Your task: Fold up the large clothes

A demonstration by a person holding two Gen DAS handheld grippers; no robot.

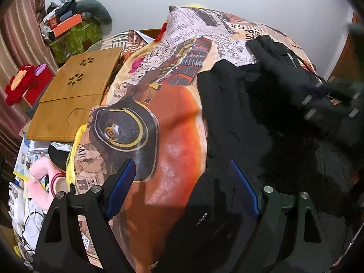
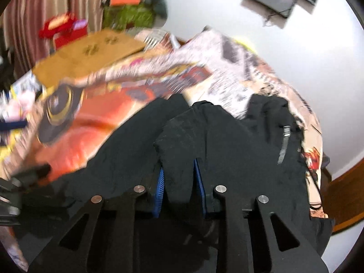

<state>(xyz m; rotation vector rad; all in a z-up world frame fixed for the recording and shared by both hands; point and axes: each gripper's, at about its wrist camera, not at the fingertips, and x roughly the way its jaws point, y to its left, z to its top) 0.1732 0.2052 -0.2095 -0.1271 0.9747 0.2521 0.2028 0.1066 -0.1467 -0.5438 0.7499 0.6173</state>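
Note:
A large black jacket [image 1: 238,113] with silver zips lies spread over the right side of a bed covered by a car-print blanket [image 1: 177,118]. My left gripper [image 1: 181,162] hangs open just above the jacket's left edge, one finger over the orange blanket and the other over black cloth, with nothing pinched. In the right wrist view the jacket [image 2: 238,147] fills the middle, and my right gripper [image 2: 178,166] is shut on a raised fold of it between the blue pads [image 2: 160,182]. The right gripper [image 1: 329,100] also shows blurred at the far right of the left wrist view.
A wooden lap tray [image 1: 75,91] lies on the bed's left side, beside a red plush toy [image 1: 20,84] and a pink one [image 1: 41,173]. A green box [image 1: 77,36] piled with clutter stands by the striped curtain. White wall lies behind, and a wooden bed frame [image 2: 345,195] at the right.

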